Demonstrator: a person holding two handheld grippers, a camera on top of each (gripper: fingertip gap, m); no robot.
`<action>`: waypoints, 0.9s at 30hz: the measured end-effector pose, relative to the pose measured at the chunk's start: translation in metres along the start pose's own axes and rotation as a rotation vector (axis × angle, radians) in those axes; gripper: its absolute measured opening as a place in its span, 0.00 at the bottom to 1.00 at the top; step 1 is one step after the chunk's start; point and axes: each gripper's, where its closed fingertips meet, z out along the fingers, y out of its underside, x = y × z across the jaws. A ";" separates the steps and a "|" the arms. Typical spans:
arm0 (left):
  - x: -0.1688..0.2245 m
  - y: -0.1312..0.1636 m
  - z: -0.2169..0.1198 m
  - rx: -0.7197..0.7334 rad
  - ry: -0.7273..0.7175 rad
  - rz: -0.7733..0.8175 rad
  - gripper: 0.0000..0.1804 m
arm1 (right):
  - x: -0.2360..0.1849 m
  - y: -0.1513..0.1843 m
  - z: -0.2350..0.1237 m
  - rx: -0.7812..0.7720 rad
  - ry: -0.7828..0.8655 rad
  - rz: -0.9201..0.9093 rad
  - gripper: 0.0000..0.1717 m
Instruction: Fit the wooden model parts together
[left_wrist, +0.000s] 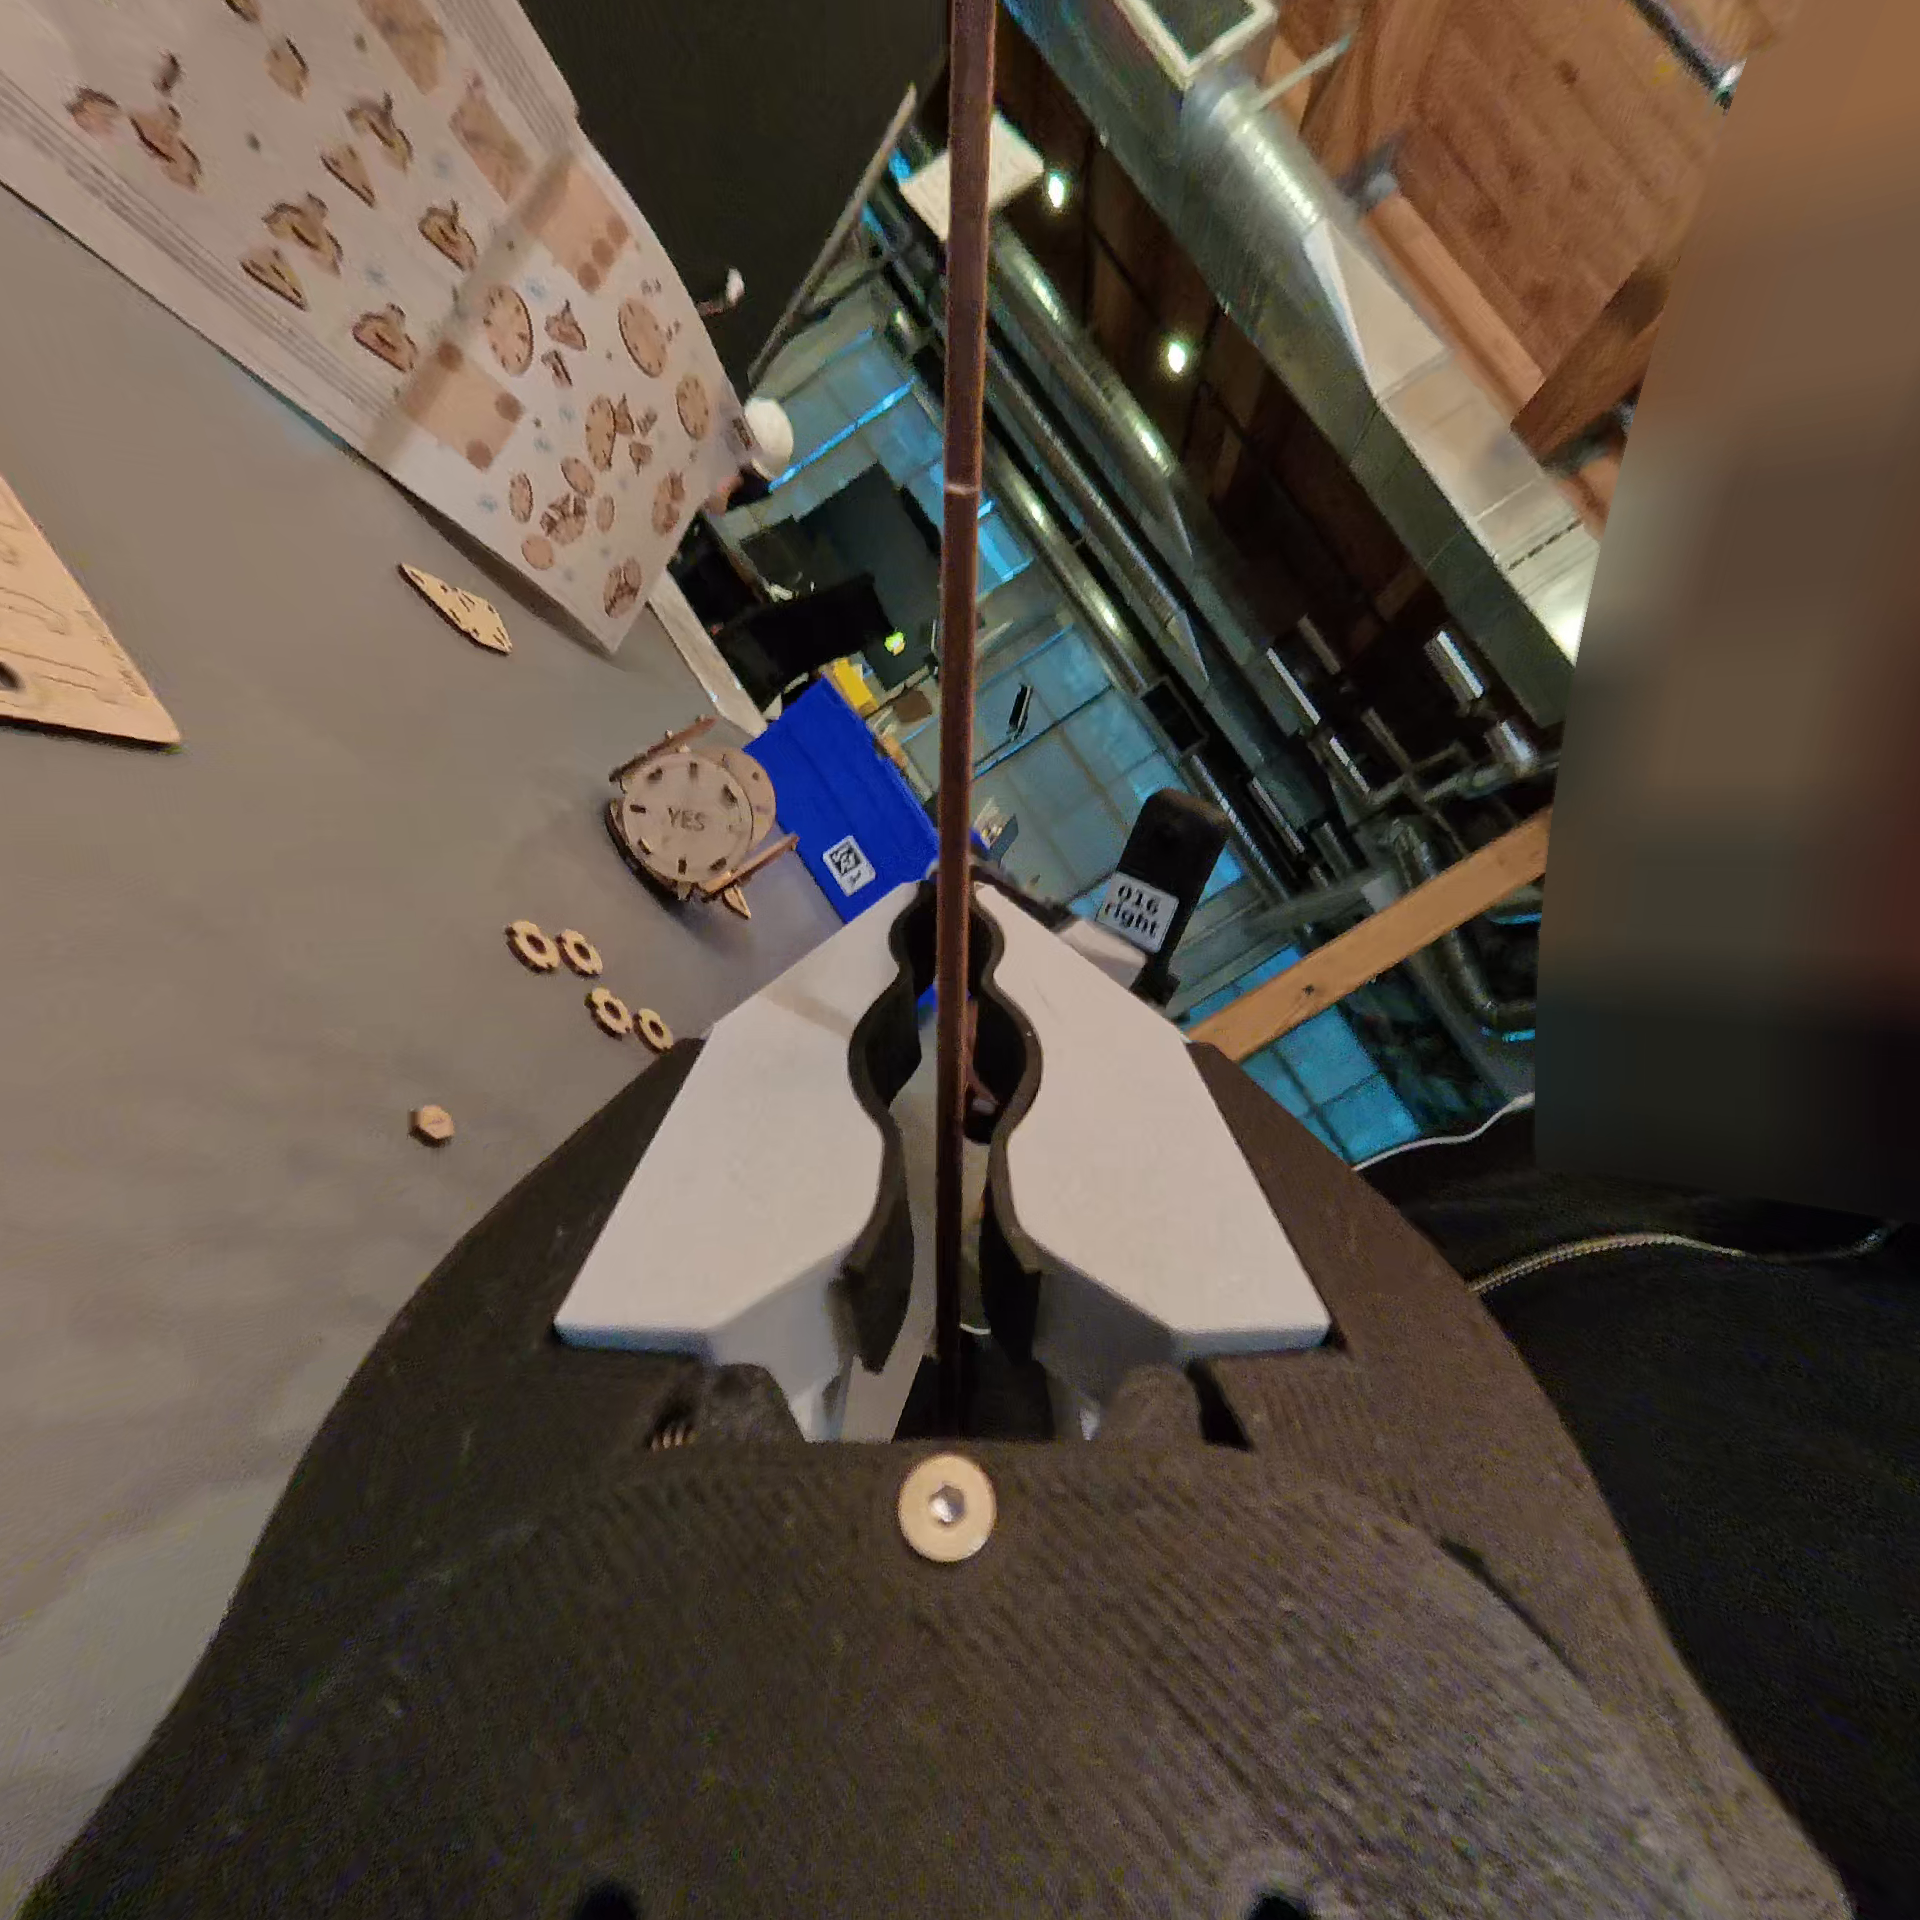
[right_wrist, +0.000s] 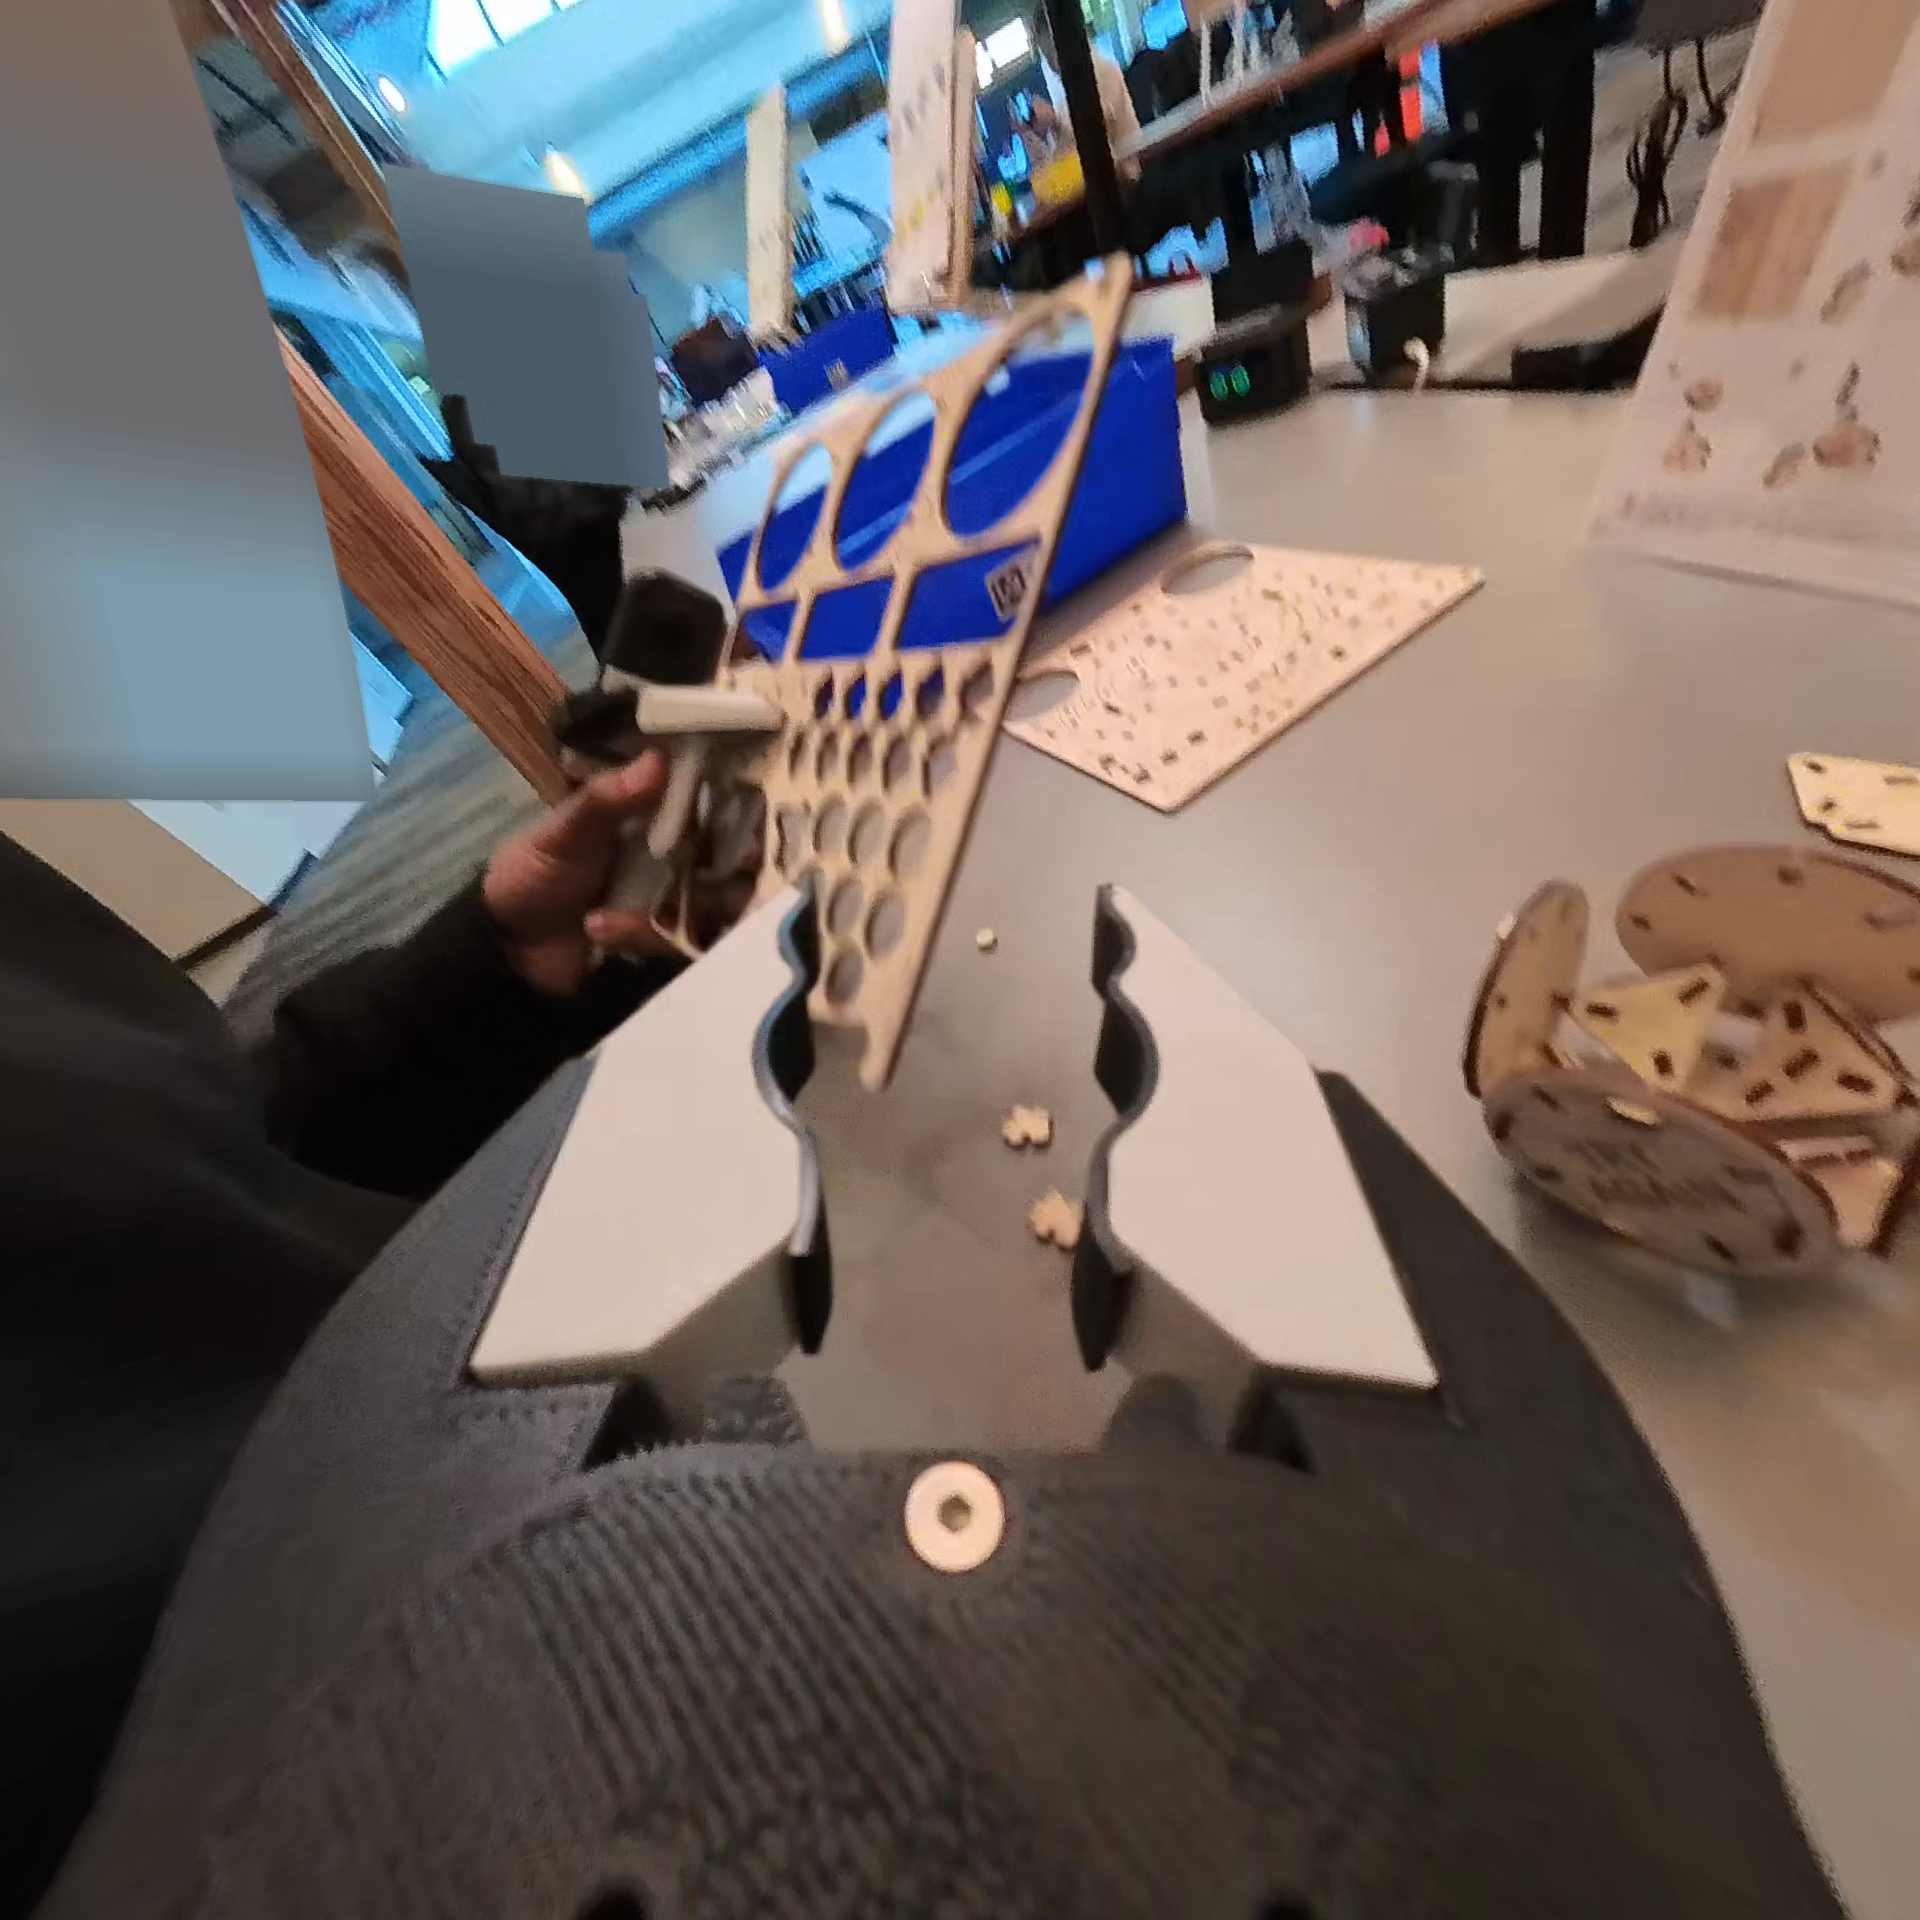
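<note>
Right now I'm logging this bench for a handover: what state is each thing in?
Left gripper: fingers shut on the sheet's edge.
Cut-out wooden sheet: held up, tilted, holes empty.
Right gripper: fingers open, holding nothing.
Wooden disc model: partly assembled, lying on its side.
Four small gears: loose on the table.

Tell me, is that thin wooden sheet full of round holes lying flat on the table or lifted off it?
Lifted. The wooden sheet stands tilted in the air above the grey table, clamped at one edge by the left gripper.
</note>
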 end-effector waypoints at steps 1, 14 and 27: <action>0.002 0.007 0.006 -0.032 0.000 0.010 0.00 | -0.002 -0.005 0.002 0.033 -0.017 0.007 0.34; 0.023 0.073 0.051 -0.267 0.087 0.044 0.00 | -0.036 0.008 0.014 0.030 -0.376 0.352 0.26; 0.027 0.090 0.041 -0.400 0.126 0.058 0.00 | -0.058 0.039 0.020 -0.142 -0.460 0.268 0.01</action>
